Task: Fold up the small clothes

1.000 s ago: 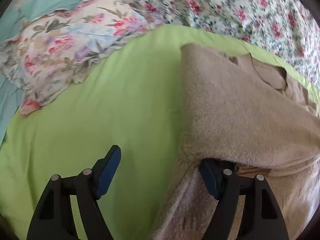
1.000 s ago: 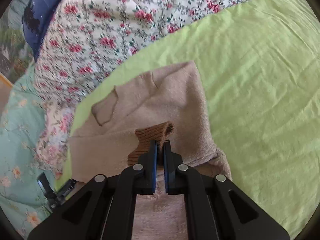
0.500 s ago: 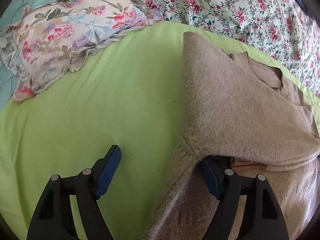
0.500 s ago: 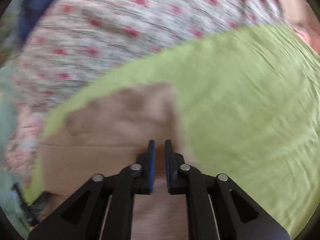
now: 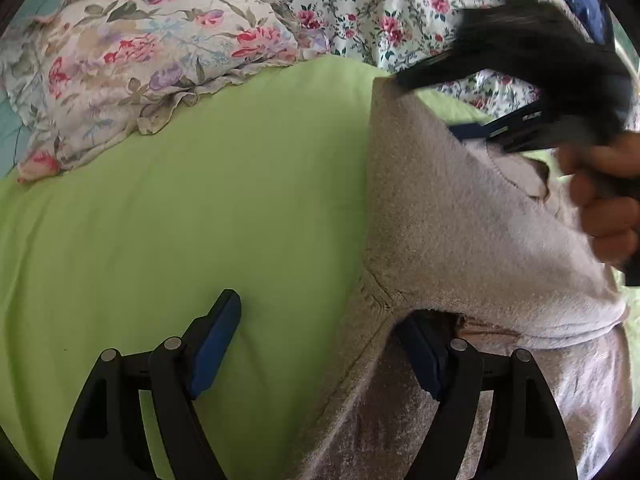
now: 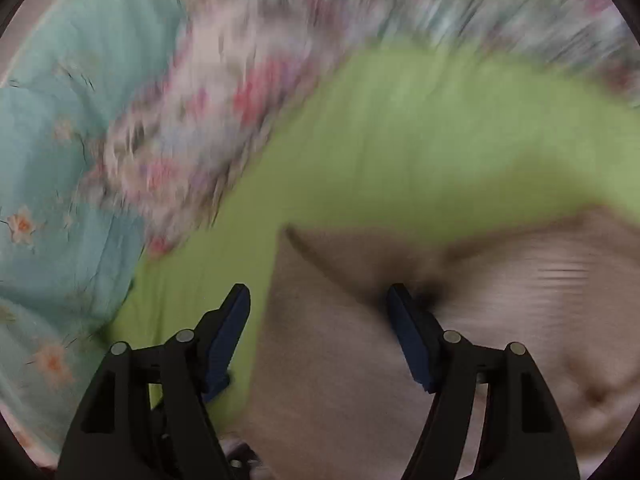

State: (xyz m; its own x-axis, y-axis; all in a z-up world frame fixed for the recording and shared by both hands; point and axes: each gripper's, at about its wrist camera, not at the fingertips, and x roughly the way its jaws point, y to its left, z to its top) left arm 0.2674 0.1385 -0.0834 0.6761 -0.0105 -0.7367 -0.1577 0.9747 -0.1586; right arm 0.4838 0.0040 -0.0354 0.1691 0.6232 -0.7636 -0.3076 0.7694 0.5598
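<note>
Right gripper (image 6: 320,336) opening over beige sweater (image 6: 340,360).

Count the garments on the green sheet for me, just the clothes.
1: a beige sweater lying on the right half of the green sheet, partly folded over itself. Anything tucked beneath its folds would be hidden.

The beige sweater (image 5: 460,216) was a fuzzy, matt knit. The green sheet (image 5: 200,200) looked like smooth matt cotton with fine creases. The floral pillow (image 5: 132,64) was thin printed cloth with a frilled edge. The left gripper (image 5: 324,344) was matt black plastic with blue pads (image 5: 216,340).
</note>
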